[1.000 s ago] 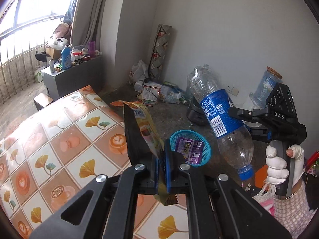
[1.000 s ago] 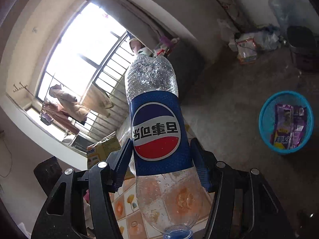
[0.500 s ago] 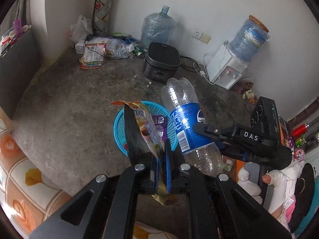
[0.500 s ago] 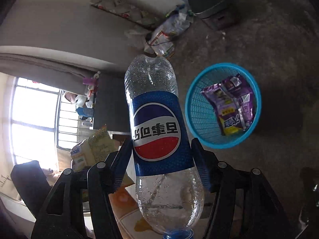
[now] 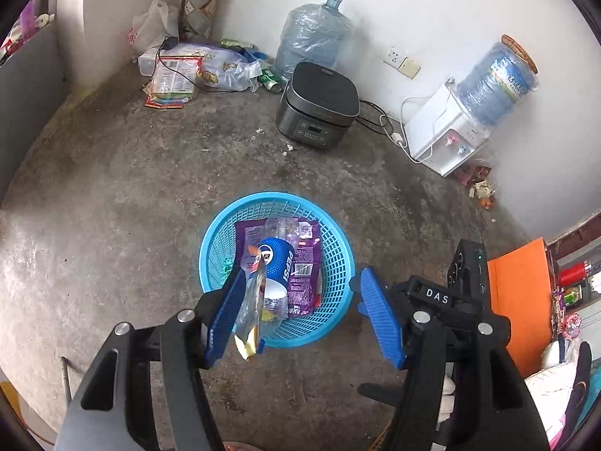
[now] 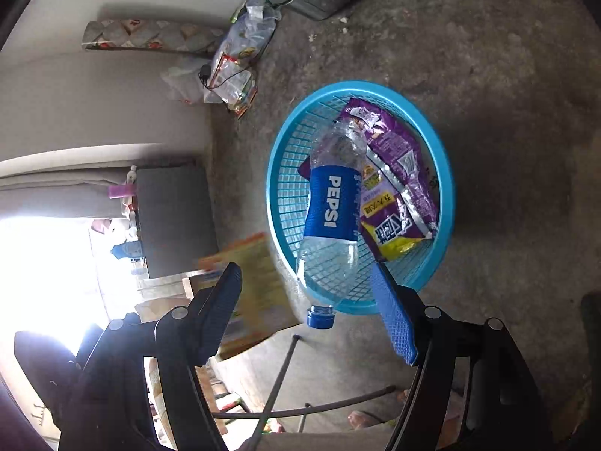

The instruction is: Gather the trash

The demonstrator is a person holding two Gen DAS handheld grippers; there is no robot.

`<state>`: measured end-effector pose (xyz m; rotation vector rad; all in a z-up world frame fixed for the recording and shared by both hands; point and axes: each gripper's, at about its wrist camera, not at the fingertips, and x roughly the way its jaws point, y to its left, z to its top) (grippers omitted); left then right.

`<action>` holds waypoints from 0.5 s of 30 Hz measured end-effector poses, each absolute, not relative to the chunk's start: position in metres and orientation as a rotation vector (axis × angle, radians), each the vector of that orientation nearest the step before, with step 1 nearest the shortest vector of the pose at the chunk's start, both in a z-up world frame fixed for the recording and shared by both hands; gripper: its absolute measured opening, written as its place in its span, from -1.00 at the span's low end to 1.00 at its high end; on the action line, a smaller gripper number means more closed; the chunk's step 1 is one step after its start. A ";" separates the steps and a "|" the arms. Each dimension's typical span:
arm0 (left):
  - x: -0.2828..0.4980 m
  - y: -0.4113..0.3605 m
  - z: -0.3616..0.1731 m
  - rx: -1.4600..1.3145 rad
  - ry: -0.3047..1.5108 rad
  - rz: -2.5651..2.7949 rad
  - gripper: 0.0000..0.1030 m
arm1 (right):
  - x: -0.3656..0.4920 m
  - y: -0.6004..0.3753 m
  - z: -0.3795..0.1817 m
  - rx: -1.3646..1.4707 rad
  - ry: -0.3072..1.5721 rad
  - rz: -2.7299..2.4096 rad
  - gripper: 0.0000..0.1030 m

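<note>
A blue mesh basket stands on the concrete floor with purple snack bags in it. My left gripper hangs over its near rim, jaws opening. A shiny snack wrapper drops free beside the left finger, with no pad pressing on it. My right gripper is also over the basket, jaws opening. The Pepsi bottle has left them and lies tilted in the basket, cap toward me over the rim. The bottle shows in the left wrist view too.
A dark rice cooker, a big water jug and a white dispenser stand along the wall. Bags and litter pile in the corner. An orange sheet lies at the right. Thin metal legs cross below the right gripper.
Both hands came down from table height to over the basket. The left jaws opened and let the wrapper go. The right jaws widened and the bottle fell into the basket.
</note>
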<state>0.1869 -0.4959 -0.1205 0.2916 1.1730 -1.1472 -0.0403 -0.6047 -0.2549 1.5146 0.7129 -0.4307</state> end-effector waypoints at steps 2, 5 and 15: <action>0.187 -0.499 -0.118 0.251 1.198 -1.160 0.20 | -0.041 -0.601 -0.241 1.473 0.691 -0.412 0.32; 0.186 -0.507 -0.113 0.200 1.205 -1.175 0.20 | -0.042 -0.601 -0.224 1.441 0.651 -0.401 0.32; 0.172 -0.484 -0.075 0.202 1.135 -1.191 0.22 | -0.036 -0.592 -0.205 1.341 0.653 -0.361 0.32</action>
